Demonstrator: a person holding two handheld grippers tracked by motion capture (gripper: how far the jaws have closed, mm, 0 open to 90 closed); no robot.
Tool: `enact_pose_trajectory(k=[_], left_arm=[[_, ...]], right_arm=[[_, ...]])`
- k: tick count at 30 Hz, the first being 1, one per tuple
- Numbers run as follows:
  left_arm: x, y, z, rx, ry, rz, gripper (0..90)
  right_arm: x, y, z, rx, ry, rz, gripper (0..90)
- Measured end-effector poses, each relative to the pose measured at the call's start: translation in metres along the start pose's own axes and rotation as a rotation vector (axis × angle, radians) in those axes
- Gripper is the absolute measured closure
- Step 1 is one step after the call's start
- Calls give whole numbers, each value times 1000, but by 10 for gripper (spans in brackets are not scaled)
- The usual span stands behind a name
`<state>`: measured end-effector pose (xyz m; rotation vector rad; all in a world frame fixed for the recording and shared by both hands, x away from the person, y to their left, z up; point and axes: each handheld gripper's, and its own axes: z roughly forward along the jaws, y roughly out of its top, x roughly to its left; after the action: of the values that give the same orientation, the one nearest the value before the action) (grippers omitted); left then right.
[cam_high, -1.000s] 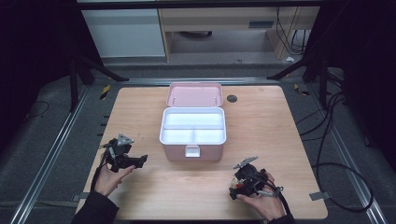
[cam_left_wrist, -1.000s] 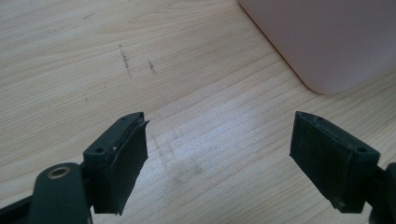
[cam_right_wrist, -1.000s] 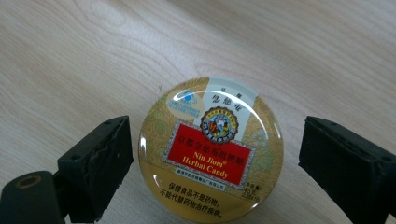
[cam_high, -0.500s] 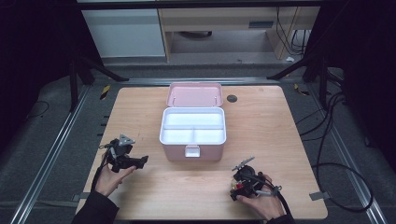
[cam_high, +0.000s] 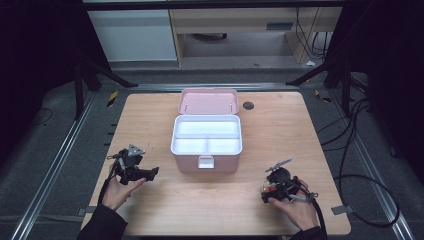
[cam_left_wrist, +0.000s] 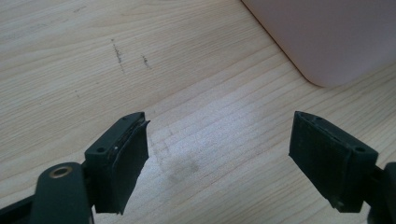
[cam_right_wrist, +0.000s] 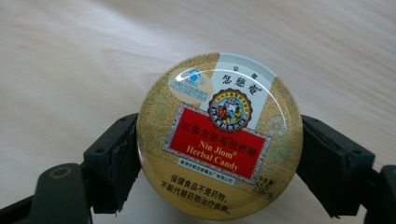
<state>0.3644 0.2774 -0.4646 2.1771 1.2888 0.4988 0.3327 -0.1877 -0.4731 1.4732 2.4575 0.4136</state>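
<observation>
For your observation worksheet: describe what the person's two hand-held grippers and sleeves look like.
Both are black. The left hand-held gripper carries a grey three-cornered plate on top; the right hand-held gripper shows red parts, with a black cable trailing off. Each has two flat, blocky black jaws on arms with a brass-coloured rivet. The sleeves are dark.

Light wooden table (cam_high: 150, 120) with rounded corners stands on dark grey carpeted floor (cam_high: 45, 150). Small dark round fitting (cam_high: 248, 105) is set in the tabletop near the far edge. Metal rails (cam_high: 55, 165) run along the floor on both sides of the table, one more across behind it. Black stand legs (cam_high: 100, 70) angle down at far left and far right. Behind the table: a pale cabinet (cam_high: 132, 35) and a light wooden shelf unit (cam_high: 235, 25). Black cables (cam_high: 360, 165) loop on the floor at right. Surroundings dark; table evenly lit from above.
</observation>
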Motion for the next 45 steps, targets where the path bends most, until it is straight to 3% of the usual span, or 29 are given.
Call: enact_pose_trajectory(k=[1, 3, 7, 18, 22, 30, 32, 33, 34, 36, 37, 39, 40, 45], left_arm=[[0, 0, 0, 0, 0, 0, 200], [0, 0, 0, -1, -3, 2, 207], [0, 0, 0, -1, -10, 0, 213], [0, 0, 0, 2, -4, 15, 226], [1, 4, -4, -5, 0, 24, 238], [1, 19, -24, -77, -20, 36, 300], [1, 29, -34, -130, -41, 48, 316], [1, 29, -34, -130, -41, 48, 312], [2, 32, -37, -142, -65, 51, 312], [3, 36, -40, -191, -87, 54, 338], [4, 43, -42, -184, -91, 64, 364], [3, 46, -43, -182, -80, 82, 393], [3, 54, -44, -184, -80, 114, 391], [2, 72, -43, -152, -106, 158, 380]], right_arm=[[0, 0, 0, 0, 0, 0, 205], [-19, -4, 1, -4, -42, 40, 205], [-35, -10, 4, 10, -51, 77, 205], [-45, -16, 9, 21, -38, 110, 200], [-46, -16, 6, -24, -72, 110, 138], [-43, -4, -19, -197, -84, 103, 181], [-42, 2, -27, -258, -76, 104, 202], [-42, 2, -27, -258, -76, 104, 202], [-40, 10, -34, -311, -59, 93, 210], [-38, 14, -37, -335, -55, 80, 217], [-35, 23, -42, -377, -37, 57, 229], [-33, 28, -45, -397, -29, 45, 234], [-30, 38, -49, -432, -18, 19, 254], [-23, 59, -56, -472, 5, -43, 285]])
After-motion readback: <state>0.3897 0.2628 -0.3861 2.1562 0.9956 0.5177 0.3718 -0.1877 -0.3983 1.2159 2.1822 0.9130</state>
